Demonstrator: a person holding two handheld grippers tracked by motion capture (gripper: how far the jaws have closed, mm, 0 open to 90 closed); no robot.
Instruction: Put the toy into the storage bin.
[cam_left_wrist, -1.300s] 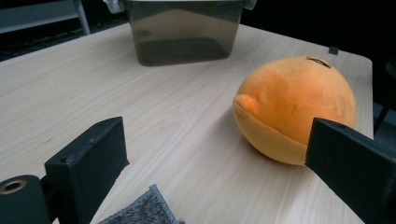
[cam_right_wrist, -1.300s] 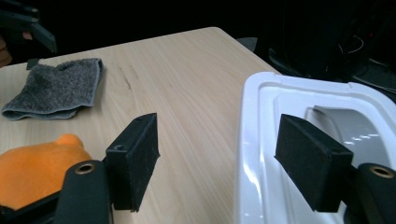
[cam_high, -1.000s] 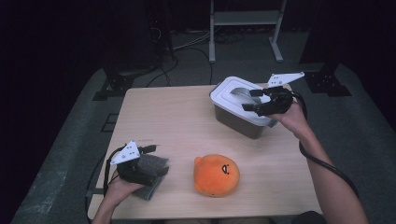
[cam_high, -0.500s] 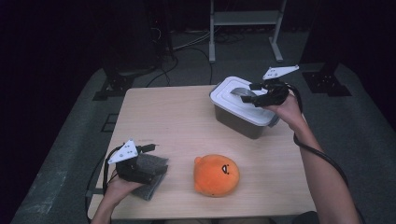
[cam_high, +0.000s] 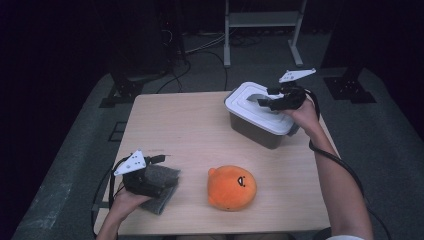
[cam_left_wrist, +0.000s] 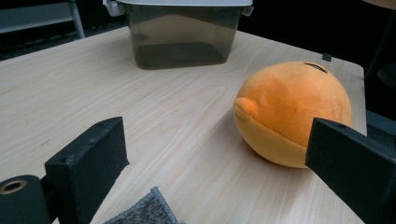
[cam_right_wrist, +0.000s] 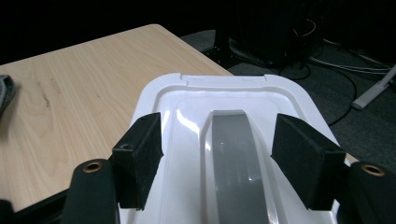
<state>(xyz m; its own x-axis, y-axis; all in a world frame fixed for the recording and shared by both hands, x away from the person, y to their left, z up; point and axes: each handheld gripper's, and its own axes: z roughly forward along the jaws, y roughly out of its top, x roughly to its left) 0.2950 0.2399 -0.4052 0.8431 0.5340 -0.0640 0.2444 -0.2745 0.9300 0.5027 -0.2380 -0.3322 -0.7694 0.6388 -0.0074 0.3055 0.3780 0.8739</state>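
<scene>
With the right gripper (cam_right_wrist: 217, 163) spread wide and its jaws straddling the grey handle (cam_right_wrist: 233, 158) of the white lid (cam_high: 260, 106) on the bin (cam_high: 260, 131) at the table's far right, lower squarely, centre the handle, then clamp before lifting.

One light wooden table (cam_high: 185, 125). On it: one smoky translucent plastic box (cam_high: 255, 131) at the far right, closed by one white lid (cam_high: 245, 107) with one grey handle (cam_right_wrist: 233, 154); one round orange plush toy (cam_high: 232, 187) near the front edge; one grey felt cloth (cam_high: 162, 187) at the front left. Two black two-jaw grippers: left (cam_high: 159, 160), right (cam_high: 265, 97).
</scene>
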